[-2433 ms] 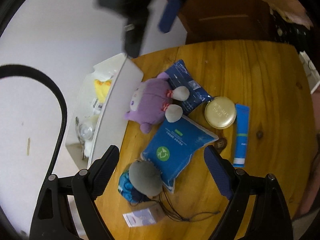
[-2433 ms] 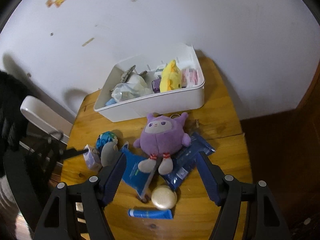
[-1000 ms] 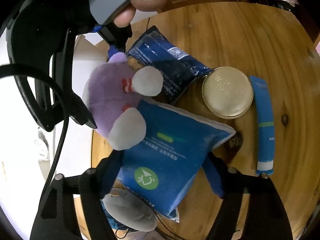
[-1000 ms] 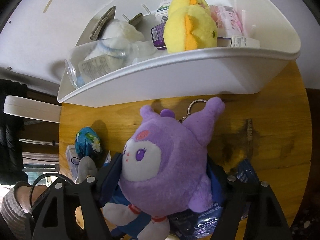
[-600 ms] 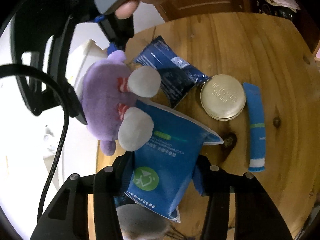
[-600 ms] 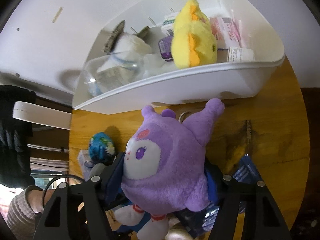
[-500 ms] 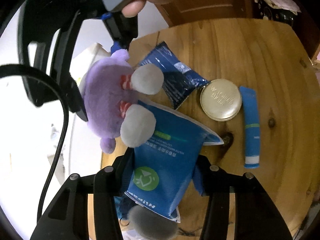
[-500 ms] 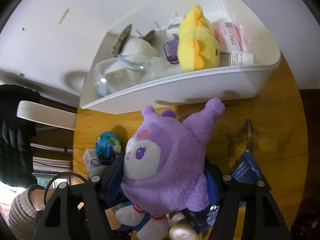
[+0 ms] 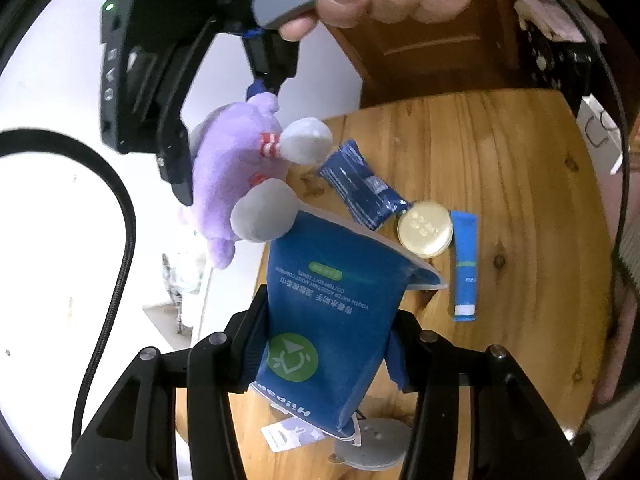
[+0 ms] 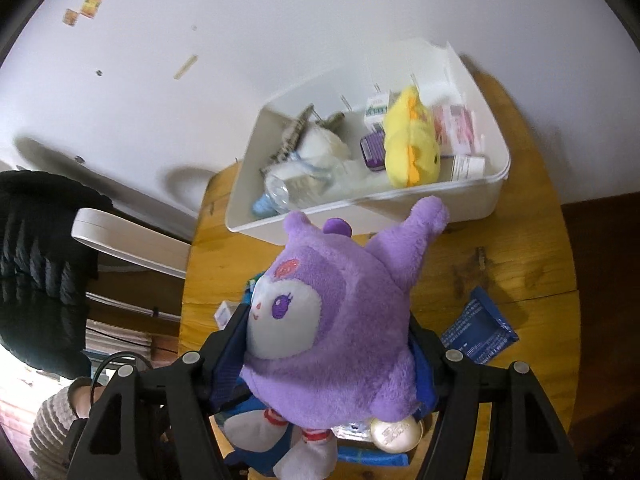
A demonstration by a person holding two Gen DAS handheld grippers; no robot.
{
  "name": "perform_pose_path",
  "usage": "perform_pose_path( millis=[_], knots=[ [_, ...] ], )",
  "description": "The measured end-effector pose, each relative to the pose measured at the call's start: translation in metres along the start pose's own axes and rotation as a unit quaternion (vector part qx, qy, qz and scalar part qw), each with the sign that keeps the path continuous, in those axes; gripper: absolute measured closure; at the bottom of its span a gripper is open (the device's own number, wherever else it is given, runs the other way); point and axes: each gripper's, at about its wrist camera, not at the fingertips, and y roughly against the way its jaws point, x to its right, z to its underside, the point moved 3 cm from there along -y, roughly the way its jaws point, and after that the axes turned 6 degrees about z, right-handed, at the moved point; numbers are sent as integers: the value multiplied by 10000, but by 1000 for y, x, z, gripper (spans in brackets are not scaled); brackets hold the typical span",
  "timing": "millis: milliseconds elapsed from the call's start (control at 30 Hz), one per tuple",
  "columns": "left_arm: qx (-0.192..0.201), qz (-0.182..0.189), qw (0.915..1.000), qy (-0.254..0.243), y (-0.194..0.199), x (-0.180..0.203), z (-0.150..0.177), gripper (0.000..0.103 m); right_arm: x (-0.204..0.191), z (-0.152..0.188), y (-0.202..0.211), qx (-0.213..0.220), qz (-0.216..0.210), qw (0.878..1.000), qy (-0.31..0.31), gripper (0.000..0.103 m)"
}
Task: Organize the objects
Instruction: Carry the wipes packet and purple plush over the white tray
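between the fingers of our left gripper (image 9: 324, 354) sits the blue wipes pack (image 9: 334, 312). the two sides press on it, so it is gripped tight, and it is lifted off the wooden table (image 9: 500, 184). its long way runs straight out from the gripper, away from us. the jaws have just been closing, with the pack between them.

our right gripper (image 10: 328, 356) squeezes the purple plush toy (image 10: 336, 320) by its round body. the toy is up in the air too, with its ears pointing ahead and its feet hanging back toward us. these jaws have also just been closing a little, on the toy.

a bit farther, on the table, lie a dark blue packet (image 9: 362, 184), a gold round tin (image 9: 426, 228) and a blue tube (image 9: 465, 264). the tin and the tube are just beside each other.

farthest away is the white bin (image 10: 472, 196), at the back edge of the table by the wall. a yellow plush (image 10: 410, 144) and other small things are already in it.

the bin lies straight ahead of the purple toy, just past its ears. we think the right hand is nearer to the bin, so the toy should go in first, forward and over the near wall. the wipes pack can follow after.
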Motion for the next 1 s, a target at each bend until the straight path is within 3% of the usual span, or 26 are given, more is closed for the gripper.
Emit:
perform_pose_path(
  millis=[200,633,867,1000],
  knots=[
    [181,-198,9995,170,34,12,-4,50,-8,3,35,298,-25,9995,77,33],
    [817,-504,9907,961,105,-19,-2,50,-39,15,114,1289,140,9909,353,33],
    [1051,-606,9765,1783,129,-64,1,50,-39,11,141,1639,159,9860,248,33],
    [1189,-623,9608,2427,138,-100,2,50,-33,7,147,1715,131,9850,104,33]
  ],
)
